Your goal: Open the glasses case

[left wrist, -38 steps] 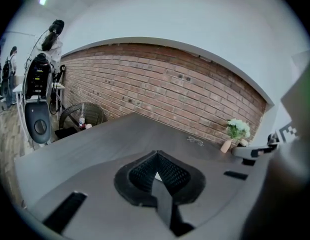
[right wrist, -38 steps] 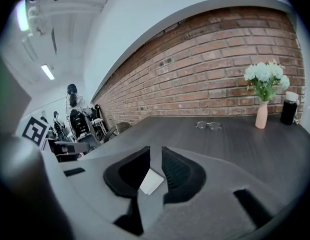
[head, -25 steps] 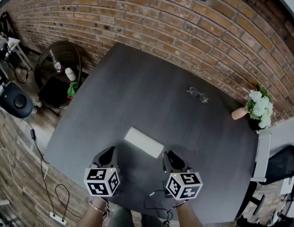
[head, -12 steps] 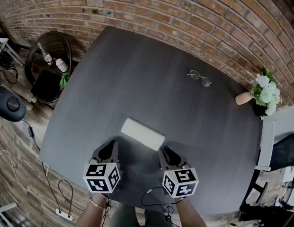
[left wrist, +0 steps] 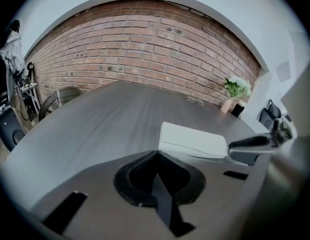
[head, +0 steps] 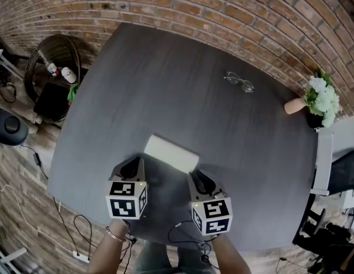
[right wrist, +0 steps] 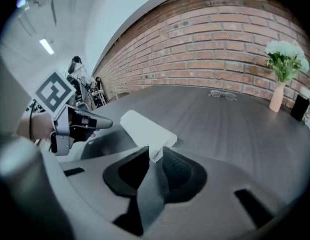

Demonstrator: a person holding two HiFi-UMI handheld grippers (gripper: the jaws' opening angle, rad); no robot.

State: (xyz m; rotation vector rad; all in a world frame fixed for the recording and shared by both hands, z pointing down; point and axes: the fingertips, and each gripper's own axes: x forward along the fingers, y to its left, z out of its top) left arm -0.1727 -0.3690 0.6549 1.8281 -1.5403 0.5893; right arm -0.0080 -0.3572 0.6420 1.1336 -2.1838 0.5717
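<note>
Case (head: 171, 153): white, shut, flat on table (head: 182, 61), just beyond both tongs. Left tongs (head: 131, 165): closed, empty, near its left end. Right tongs (head: 197, 178): a crack apart, case corner at my tips. Step: approach. Next, I judge: steady base, find lid seam.

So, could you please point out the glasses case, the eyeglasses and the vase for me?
glasses case (head: 171, 153): head view, middle of its white top face.
eyeglasses (head: 239, 83): head view, the bridge between the two lenses.
vase (head: 293, 105): head view, middle of its pale body.
</note>
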